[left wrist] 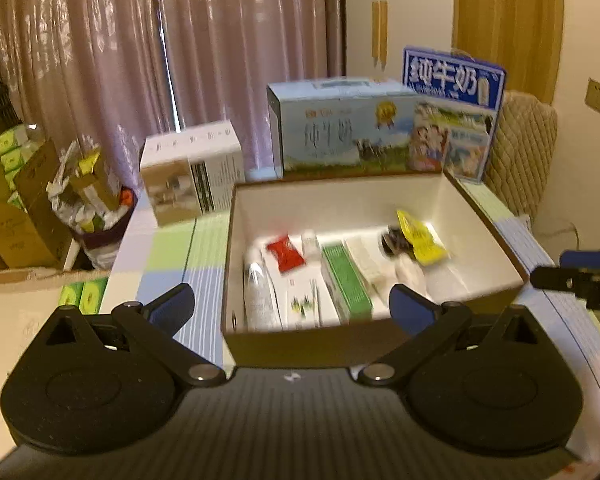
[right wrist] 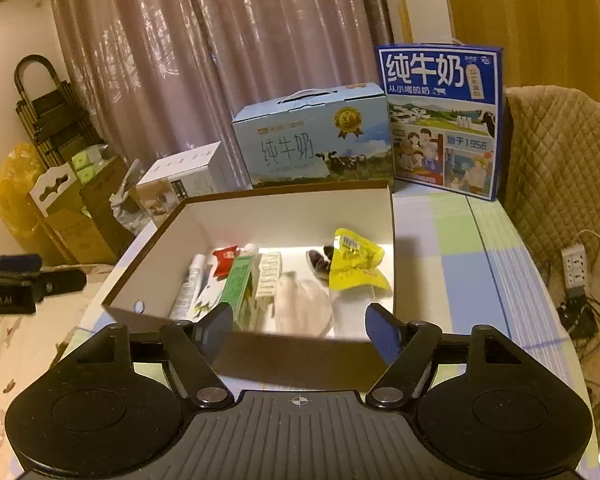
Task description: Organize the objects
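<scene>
Both grippers spread wide, empty: left gripper [left wrist: 292, 306] and right gripper [right wrist: 300, 328] hover at the open box's [right wrist: 292, 212] near wall; yellow snack packet [right wrist: 356, 260] lies inside, far-right corner.

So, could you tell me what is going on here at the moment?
A person is tidying small items into an open box on the table. Both grippers, left and right, hover open and empty at its near edge. Inside already lie a yellow packet, a green carton and a red sachet.
</scene>
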Motion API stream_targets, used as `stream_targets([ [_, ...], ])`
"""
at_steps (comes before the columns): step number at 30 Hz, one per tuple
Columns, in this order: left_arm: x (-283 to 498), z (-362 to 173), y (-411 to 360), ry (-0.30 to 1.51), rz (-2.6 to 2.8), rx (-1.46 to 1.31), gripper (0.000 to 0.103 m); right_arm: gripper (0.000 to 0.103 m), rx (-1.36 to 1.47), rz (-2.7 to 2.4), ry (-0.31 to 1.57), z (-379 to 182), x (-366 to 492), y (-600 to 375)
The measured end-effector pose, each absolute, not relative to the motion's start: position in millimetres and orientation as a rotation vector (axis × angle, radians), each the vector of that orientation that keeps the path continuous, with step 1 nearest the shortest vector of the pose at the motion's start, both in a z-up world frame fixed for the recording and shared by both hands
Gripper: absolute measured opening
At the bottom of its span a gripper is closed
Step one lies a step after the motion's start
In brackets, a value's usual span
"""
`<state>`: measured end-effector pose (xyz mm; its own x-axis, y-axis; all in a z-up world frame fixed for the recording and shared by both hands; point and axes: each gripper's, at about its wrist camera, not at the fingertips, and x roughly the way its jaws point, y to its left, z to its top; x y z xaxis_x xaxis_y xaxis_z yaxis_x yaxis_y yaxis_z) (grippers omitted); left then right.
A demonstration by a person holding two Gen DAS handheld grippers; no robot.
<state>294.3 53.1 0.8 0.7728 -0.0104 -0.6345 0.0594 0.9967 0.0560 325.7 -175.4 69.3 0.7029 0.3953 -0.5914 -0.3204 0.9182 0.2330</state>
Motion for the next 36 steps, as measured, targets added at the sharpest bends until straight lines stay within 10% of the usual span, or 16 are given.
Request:
stream_targets([
  [36, 45, 11, 16, 0.845, -0.024, -0.039, 0.102, 0.071, 0.054, 0.448, 0.801, 92, 89, -169],
])
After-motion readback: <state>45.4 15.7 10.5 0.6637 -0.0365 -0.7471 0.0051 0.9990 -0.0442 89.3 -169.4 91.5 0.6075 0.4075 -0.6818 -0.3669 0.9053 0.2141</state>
